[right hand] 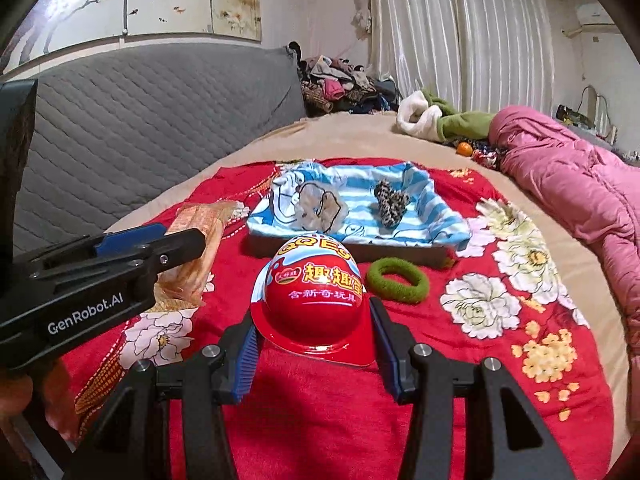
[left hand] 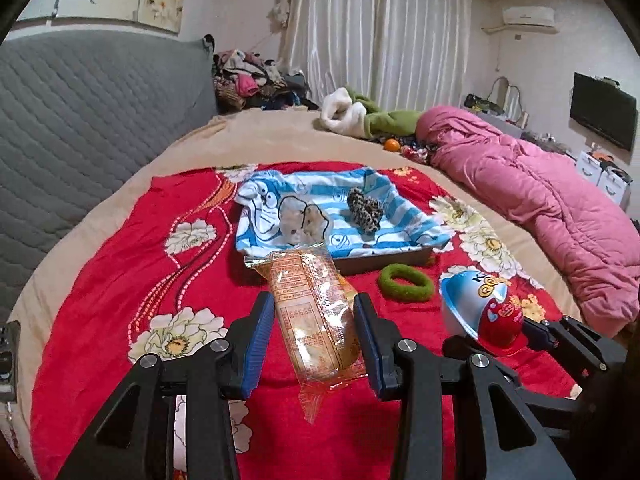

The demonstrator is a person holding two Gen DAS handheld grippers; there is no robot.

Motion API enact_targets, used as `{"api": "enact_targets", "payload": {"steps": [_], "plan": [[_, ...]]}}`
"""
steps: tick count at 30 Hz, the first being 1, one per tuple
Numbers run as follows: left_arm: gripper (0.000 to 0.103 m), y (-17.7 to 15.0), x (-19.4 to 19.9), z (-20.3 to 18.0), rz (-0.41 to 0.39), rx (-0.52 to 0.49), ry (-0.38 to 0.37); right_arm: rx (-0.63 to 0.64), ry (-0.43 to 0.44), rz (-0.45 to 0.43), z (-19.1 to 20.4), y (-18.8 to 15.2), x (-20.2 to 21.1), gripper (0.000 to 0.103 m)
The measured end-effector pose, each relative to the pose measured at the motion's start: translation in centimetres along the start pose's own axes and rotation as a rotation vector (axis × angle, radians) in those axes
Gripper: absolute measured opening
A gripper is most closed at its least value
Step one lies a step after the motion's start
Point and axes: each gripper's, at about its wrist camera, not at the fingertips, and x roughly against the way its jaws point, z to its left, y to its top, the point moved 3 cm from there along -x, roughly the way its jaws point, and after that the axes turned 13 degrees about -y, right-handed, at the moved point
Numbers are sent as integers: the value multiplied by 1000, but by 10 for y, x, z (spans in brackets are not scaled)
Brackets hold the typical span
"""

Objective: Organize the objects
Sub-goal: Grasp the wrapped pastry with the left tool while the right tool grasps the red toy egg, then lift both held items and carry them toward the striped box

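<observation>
My left gripper (left hand: 314,344) is shut on an orange-wrapped snack packet (left hand: 316,312), which it holds lengthwise above the red floral blanket (left hand: 120,260). My right gripper (right hand: 316,356) is shut on a red and blue egg-shaped toy (right hand: 316,300). Each view also catches the other gripper: the right gripper (left hand: 516,332) with the egg toy (left hand: 480,308), and the left gripper (right hand: 180,236) with the packet (right hand: 200,248). Ahead lies a tray (left hand: 384,260) lined with blue striped cloth, holding a leopard scrunchie (left hand: 364,210) and a beige scrunchie (left hand: 304,220). A green scrunchie (left hand: 406,282) rests before the tray (right hand: 360,254).
A pink quilt (left hand: 540,208) lies bunched along the bed's right side. A grey quilted headboard (left hand: 80,120) rises on the left. Far back sit a clothes pile (left hand: 256,80), a green and white garment (left hand: 360,116) and an orange (left hand: 392,145).
</observation>
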Motion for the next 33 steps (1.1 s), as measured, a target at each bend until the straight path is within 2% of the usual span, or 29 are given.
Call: {"api": "enact_targets", "payload": {"steps": [16,33], "plan": [[42,18,50,-15,-73,-29,15,-7,-28,-99,-6,21,52,50],[40,35,79,-35,-127,-62,21,-18,-59,-170,-19,40,95,50]]}}
